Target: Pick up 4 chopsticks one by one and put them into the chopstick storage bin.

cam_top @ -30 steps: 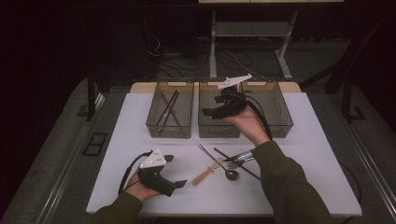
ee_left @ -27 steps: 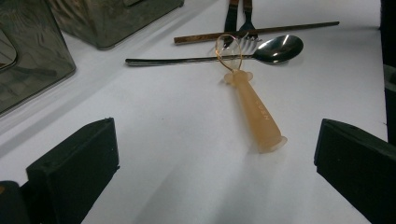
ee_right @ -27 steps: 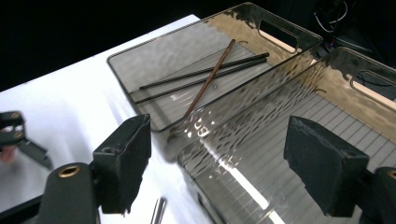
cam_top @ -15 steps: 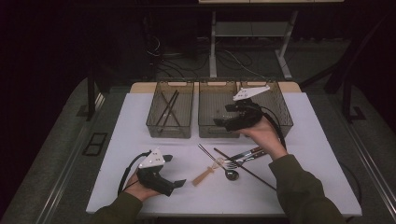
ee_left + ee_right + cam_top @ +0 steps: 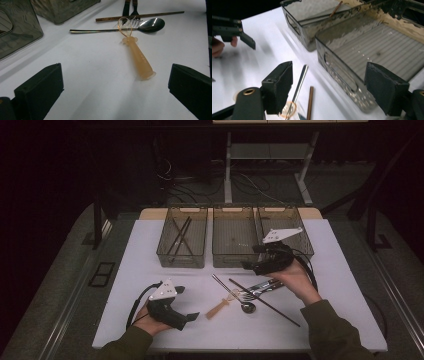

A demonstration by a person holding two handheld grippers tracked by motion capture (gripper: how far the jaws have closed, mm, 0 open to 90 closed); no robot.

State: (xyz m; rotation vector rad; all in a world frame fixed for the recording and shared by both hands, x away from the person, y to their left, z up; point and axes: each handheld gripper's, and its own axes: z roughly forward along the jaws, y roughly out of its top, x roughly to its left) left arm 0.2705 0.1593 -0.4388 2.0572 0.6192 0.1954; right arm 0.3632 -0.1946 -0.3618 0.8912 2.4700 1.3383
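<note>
Hovering my right gripper, jaws spread and empty, above the cutlery pile; I should line up on one fork handle, low, before clenching.

Dark room, grey floor, metal table legs behind.

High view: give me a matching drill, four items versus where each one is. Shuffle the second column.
Items:
1. orange-handled utensil
2. dark chopsticks
3. right claw
4. left claw

Places:
A. in the left bin
B. low on the table, near its front left
C. on the table, beside the metal spoon
D. above the front rim of the middle bin

Pairs: 1-C, 2-A, 3-D, 4-B
</note>
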